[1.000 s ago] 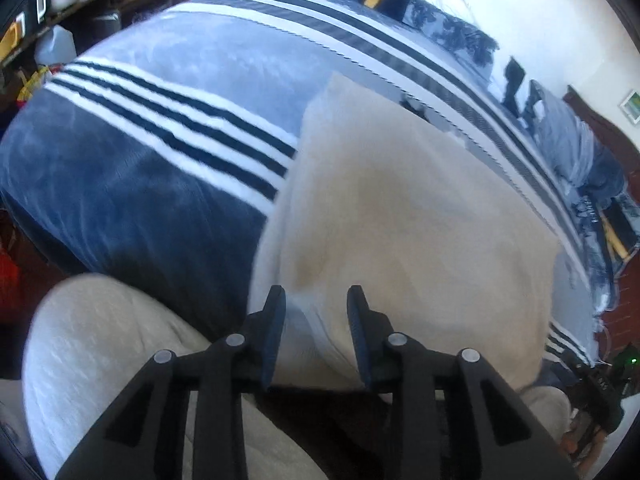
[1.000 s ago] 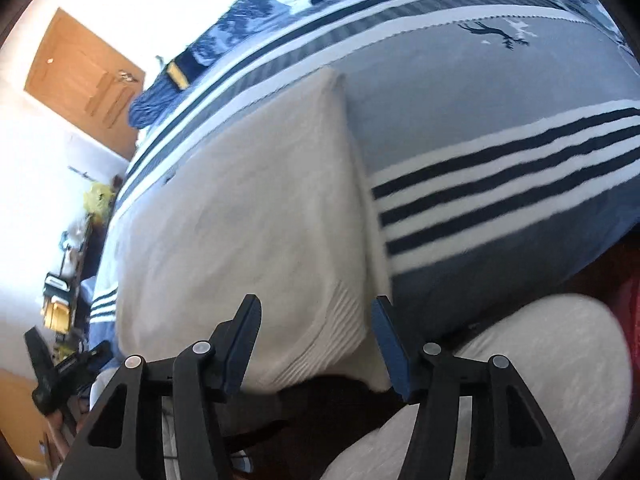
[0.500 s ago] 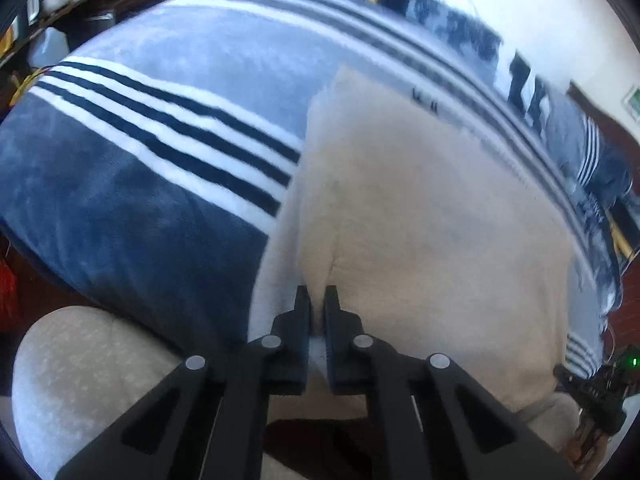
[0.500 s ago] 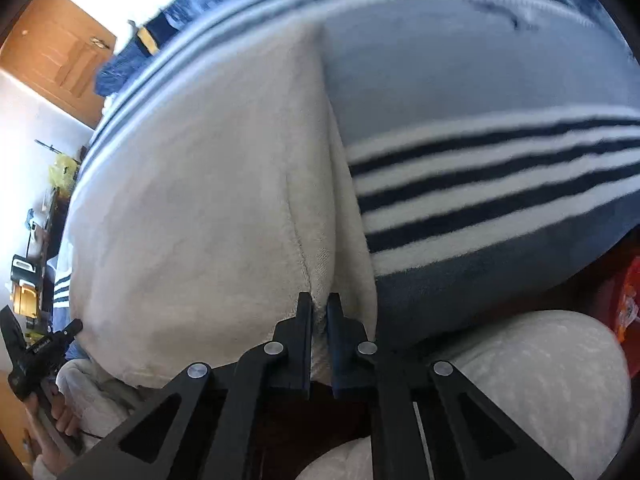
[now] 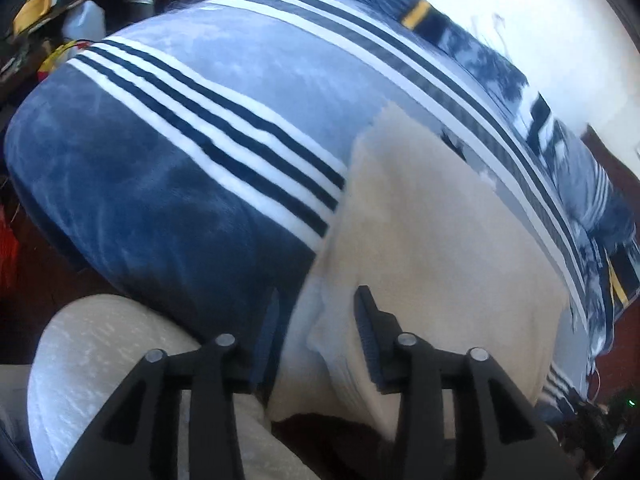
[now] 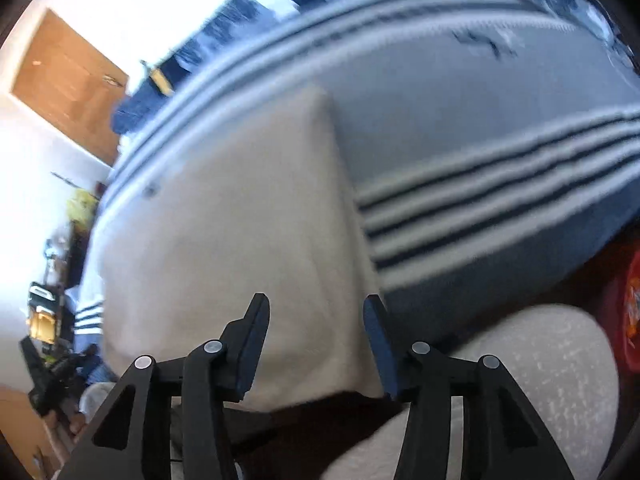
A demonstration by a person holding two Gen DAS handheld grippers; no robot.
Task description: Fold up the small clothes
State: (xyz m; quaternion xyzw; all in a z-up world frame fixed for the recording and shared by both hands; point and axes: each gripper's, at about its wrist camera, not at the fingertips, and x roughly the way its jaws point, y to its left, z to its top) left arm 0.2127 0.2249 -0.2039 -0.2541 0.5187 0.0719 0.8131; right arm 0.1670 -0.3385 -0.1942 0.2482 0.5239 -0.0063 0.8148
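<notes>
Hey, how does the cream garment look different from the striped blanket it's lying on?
The cream garment is plain, with no pattern; the striped blanket is blue and grey with dark and white stripes. The garment is small and covers only part of the bed; the blanket spreads well beyond it on every side. The garment's near edge hangs over the bed's edge between each gripper's opening jaws, while the blanket lies beneath it. Both look soft and lie mostly flat.
</notes>
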